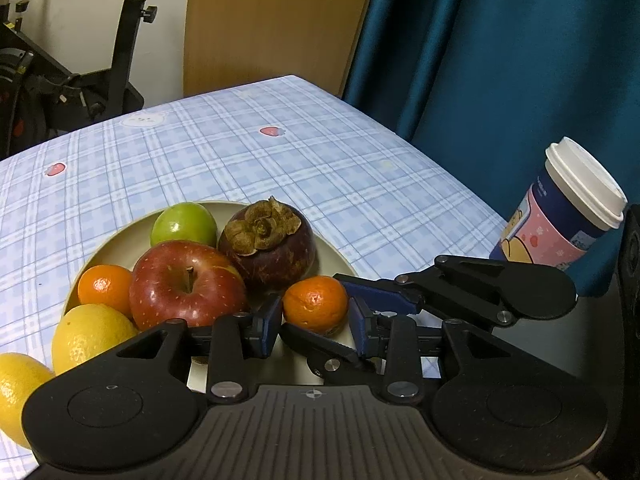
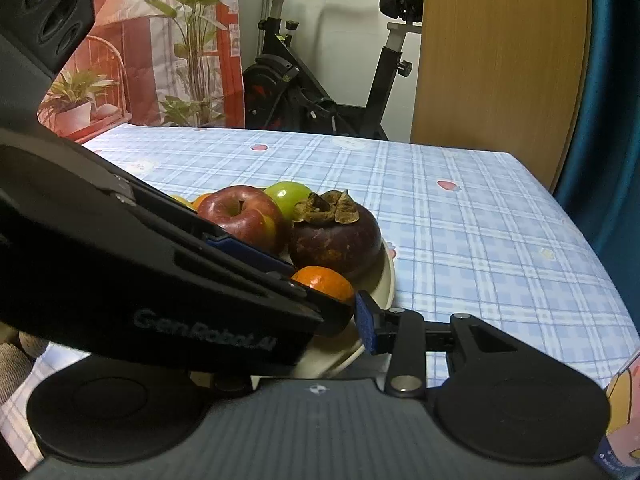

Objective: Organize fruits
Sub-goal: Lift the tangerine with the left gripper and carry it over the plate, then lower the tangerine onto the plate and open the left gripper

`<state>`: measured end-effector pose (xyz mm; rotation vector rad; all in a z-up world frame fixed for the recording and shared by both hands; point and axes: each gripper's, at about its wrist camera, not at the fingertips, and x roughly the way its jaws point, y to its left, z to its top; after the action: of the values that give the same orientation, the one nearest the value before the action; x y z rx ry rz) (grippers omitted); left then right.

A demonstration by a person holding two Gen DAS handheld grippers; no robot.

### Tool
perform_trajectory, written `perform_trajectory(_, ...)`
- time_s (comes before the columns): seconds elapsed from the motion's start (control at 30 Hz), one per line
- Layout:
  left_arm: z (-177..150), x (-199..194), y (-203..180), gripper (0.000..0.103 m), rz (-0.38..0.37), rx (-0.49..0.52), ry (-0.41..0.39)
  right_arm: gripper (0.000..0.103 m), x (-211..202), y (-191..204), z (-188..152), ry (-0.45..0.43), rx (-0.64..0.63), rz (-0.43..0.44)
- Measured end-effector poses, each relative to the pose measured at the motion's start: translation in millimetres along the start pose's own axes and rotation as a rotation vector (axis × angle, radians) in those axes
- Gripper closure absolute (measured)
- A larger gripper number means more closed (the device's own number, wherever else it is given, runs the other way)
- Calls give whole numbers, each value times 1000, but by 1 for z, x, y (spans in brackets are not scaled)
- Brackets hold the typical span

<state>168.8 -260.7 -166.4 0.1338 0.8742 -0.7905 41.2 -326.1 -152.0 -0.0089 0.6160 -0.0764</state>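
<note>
Fruits lay heaped on a shallow round beige plate (image 1: 332, 258) that stood on a table under a pale blue checked cloth (image 1: 280, 160). At the plate's near rim sat a small orange tangerine (image 1: 316, 304), directly in front of a dark purple round fruit with a dried brown calyx (image 1: 272, 248). Both tools met at this tangerine.

The left gripper (image 1: 316, 326) had its two blue pads on the tangerine's left and right sides, clamped onto it. The right gripper (image 2: 320, 318) reached in from the right, across the left one. Its visible blue pad (image 2: 367, 322) lay against the tangerine's side, while its other finger was hidden in its own camera behind the left gripper's black body. In the left wrist view its two fingers bracketed the tangerine's near right side, so it too appeared clenched on the same fruit.

Behind the tangerine a glossy red apple (image 1: 186, 284) rested against the purple fruit, with a green apple (image 1: 184, 222) at the far rim. A second tangerine (image 1: 105, 288) sat to the left of the red apple, and a yellow lemon (image 1: 90, 336) lay at the plate's near left edge. Another yellow lemon (image 1: 18, 392) lay just beside it; whether it was on the plate could not be told.

A pink and navy paper cup with a white lid (image 1: 568, 216) showed at the right, near a teal curtain (image 1: 500, 60). A black exercise bike (image 2: 320, 80) stood beyond the table.
</note>
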Motion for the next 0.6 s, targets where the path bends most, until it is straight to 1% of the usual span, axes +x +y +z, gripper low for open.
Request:
perform_trajectory(0.07, 1, 1, 1, 65, -1, -5, 0, 63, 2, 1, 1, 0, -7, -5)
perform_trajectory(0.2, 2, 1, 3, 60, -12, -15, 4, 62, 4, 1, 3, 2, -12, -16)
perform_trajectory(0.27, 2, -1, 4, 55, -21, -20, 6, 61, 3, 1, 3, 0, -12, -18)
perform_trajectory(0.33, 3, -6, 4, 45, -25, -29, 1, 58, 1, 1, 3, 1, -11, -15)
perform_trajectory(0.4, 2, -13, 6, 40, -25, -30, -17, 49, -3, 2, 4, 0, -12, -7)
perform_trajectory(0.47, 1, -21, 6, 40, -29, -32, -34, 46, -7, 4, 4, -2, -15, -8)
perform_trajectory(0.6, -2, -40, 8, 40, -30, -45, -70, 45, -16, 8, 4, -13, -11, -4)
